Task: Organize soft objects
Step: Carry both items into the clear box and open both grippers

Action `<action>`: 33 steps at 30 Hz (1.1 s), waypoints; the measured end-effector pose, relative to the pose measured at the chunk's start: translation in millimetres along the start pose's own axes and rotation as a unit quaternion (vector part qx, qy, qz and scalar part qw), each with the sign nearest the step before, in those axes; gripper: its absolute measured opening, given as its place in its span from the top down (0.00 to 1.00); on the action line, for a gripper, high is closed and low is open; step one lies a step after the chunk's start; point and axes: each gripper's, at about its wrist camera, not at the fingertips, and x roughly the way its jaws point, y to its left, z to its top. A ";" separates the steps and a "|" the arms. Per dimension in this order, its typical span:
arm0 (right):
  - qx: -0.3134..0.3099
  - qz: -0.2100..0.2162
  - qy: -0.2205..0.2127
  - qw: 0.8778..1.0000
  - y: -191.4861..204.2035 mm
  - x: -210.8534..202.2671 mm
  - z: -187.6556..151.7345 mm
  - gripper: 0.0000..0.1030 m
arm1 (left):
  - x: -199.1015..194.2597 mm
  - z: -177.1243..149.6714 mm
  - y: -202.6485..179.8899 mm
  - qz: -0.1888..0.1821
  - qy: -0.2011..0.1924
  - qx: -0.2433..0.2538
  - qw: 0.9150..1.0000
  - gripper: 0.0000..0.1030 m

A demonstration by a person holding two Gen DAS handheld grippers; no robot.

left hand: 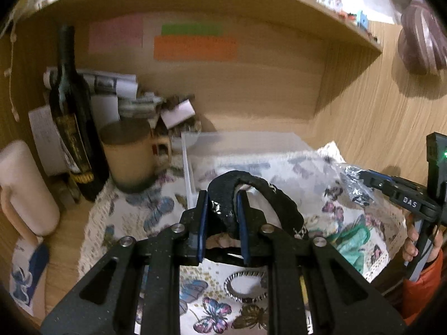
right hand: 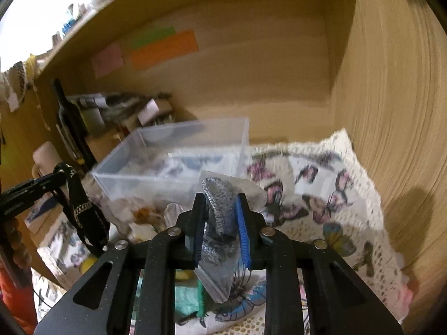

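Wooden shelf nook, butterfly-print cloth [right hand: 329, 195] | left gripper [left hand: 222, 217] clamps black band [left hand: 251, 192], arched, white-patterned trim, lifted before clear plastic box [right hand: 173, 153] | right gripper [right hand: 219, 223] clamps glittery grey-black piece in clear bag [right hand: 220, 206], beside the box.

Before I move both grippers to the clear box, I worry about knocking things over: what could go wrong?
1. The black band hangs in a long loop from the left gripper; it might snag the box wall.
2. The bottle and mug stand close left of the box; a wide left swing could tip them.
3. The right gripper pinches only part of the bagged item; it may slip.
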 end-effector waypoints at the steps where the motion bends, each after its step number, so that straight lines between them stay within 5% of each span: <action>1: -0.003 0.000 -0.008 1.000 1.8 -3.6 3.1 0.81 | -3.6 5.6 0.7 0.001 -0.008 -0.001 1.000 0.82; 17: -0.049 0.015 -0.068 0.996 28.8 1.5 49.0 0.81 | 19.7 66.3 4.3 0.047 -0.071 0.002 0.996 0.82; 33: -0.102 -0.003 0.059 0.993 36.0 103.4 61.4 0.81 | 129.8 55.7 -3.2 0.074 0.040 0.034 0.996 0.82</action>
